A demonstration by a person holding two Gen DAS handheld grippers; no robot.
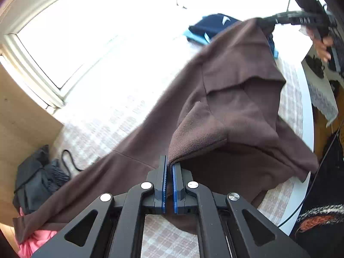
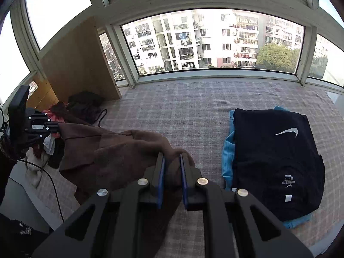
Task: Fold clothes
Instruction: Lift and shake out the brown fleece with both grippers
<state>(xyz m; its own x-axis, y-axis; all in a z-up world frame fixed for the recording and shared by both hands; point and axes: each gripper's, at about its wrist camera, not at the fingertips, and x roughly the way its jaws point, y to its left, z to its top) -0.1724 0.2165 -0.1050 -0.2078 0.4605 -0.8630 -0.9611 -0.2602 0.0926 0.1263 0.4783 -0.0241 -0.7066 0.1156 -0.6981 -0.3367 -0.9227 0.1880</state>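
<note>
Brown garment [image 1: 225,107]: fleece-like fabric, held off the checked cloth [image 2: 193,111] and stretched between both grippers; slack middle sags below the line between them. Seam and folded flap visible ahead of the left tool.

Left gripper [image 1: 169,165]: jaws drawn narrow, blue pads [image 1: 164,185] nearly together, pinching an edge of the brown garment right at the tips. Cloth runs forward and to the right from the tips, and also trails down to the left.

Right gripper [image 2: 172,161]: jaws part-closed on a thick bunch of the brown garment; fabric fills the gap between the pads and drapes over both tips. The rest of the garment extends to the left of this tool, toward the left gripper [image 2: 43,126].

Right gripper seen from left wrist view [image 1: 279,19]: ahead and to the right, gripping the far corner of the garment; person's hand [image 1: 321,45] behind it.

Folded stack: dark navy shirt [image 2: 277,159] with white swoosh, lying flat on a light blue garment [image 2: 228,150], just right of the right tool, on the checked cloth.

Unfolded pile: pink garment [image 1: 32,245] and black items [image 1: 36,182] low left of the left tool, beside a wooden panel [image 2: 79,58].

Background: large window [image 2: 212,40] ahead of the right tool, apartment blocks and a tree outside.
</note>
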